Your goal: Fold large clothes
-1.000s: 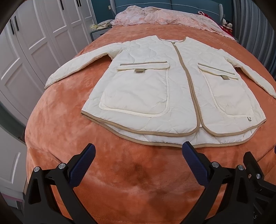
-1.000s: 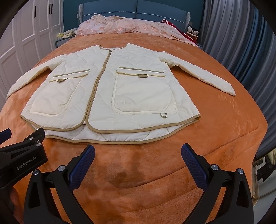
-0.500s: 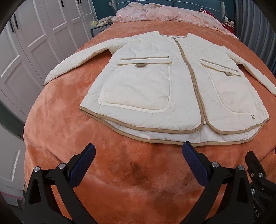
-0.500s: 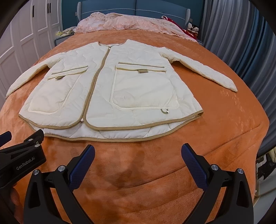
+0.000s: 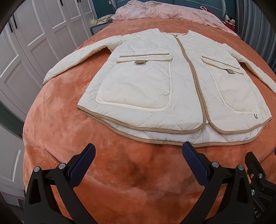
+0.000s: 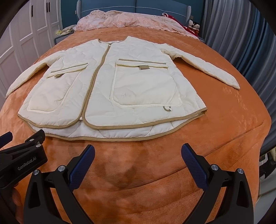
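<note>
A cream quilted jacket [image 5: 172, 89] [image 6: 120, 86] with tan trim lies flat and zipped on the orange bedspread [image 5: 72, 134], front up, both sleeves spread out to the sides. My left gripper [image 5: 138, 155] hovers open just short of the hem, nothing between its blue pads. My right gripper [image 6: 138, 155] is likewise open, a little before the hem's middle. The left gripper's black body [image 6: 22, 158] shows at the lower left of the right wrist view.
White wardrobe doors [image 5: 34, 51] stand along the bed's left side. Grey-blue curtains [image 6: 250, 43] hang on the right. A pink lace cover [image 6: 129, 20] and soft toys [image 6: 194, 25] lie at the blue headboard [image 6: 134, 6]. The bed's foot edge drops away below both grippers.
Both grippers have moved forward toward the jacket's hem, so the jacket looks larger and nearer. Both stay open. The jacket has not moved.
</note>
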A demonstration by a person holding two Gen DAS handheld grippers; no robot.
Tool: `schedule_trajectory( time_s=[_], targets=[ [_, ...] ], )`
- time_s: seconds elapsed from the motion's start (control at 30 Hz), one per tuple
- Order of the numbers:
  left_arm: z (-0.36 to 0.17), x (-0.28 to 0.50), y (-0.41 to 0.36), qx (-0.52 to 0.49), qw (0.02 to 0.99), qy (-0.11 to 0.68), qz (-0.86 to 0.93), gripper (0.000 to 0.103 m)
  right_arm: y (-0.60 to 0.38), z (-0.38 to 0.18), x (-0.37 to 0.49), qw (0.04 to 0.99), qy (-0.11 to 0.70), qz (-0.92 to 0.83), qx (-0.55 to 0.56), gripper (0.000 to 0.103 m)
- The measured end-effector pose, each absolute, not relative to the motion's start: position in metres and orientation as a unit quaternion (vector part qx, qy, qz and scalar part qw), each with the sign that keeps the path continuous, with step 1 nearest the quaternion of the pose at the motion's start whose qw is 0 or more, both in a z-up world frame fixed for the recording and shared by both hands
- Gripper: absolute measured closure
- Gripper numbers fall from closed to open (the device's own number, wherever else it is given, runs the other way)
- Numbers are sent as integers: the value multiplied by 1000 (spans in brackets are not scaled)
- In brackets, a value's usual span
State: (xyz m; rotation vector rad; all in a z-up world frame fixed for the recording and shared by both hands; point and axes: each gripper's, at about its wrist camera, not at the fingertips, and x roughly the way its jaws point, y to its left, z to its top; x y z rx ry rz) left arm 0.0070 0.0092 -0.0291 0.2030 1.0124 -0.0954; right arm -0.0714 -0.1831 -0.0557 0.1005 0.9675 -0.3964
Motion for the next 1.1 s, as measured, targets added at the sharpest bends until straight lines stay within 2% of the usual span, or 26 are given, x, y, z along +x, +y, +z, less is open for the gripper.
schedule_trajectory(
  time_s=[0.17,0.3,0.57,0.7,0.93,1.07,1.1],
  targets=[
    [-28,10,11,93,870,483,-42,5,-198,-55,-67,868,460,-176,67,5],
    [-21,25,18,82,874,478,-40,5,-249,-43,-58,876,436,-166,125,5],
    [-10,76,21,57,884,463,-40,5,-438,-16,-37,861,337,-253,284,5],
    [-13,107,19,33,882,468,-34,5,-539,-35,-20,830,309,-324,333,5],
    [-24,152,4,22,883,468,-26,5,-644,-86,4,780,296,-388,393,5],
    [-33,174,-2,11,883,468,-17,5,-675,-106,11,764,281,-413,408,12],
    [-36,180,-3,11,882,470,-12,5,-682,-111,15,761,277,-417,412,20]
  ],
)
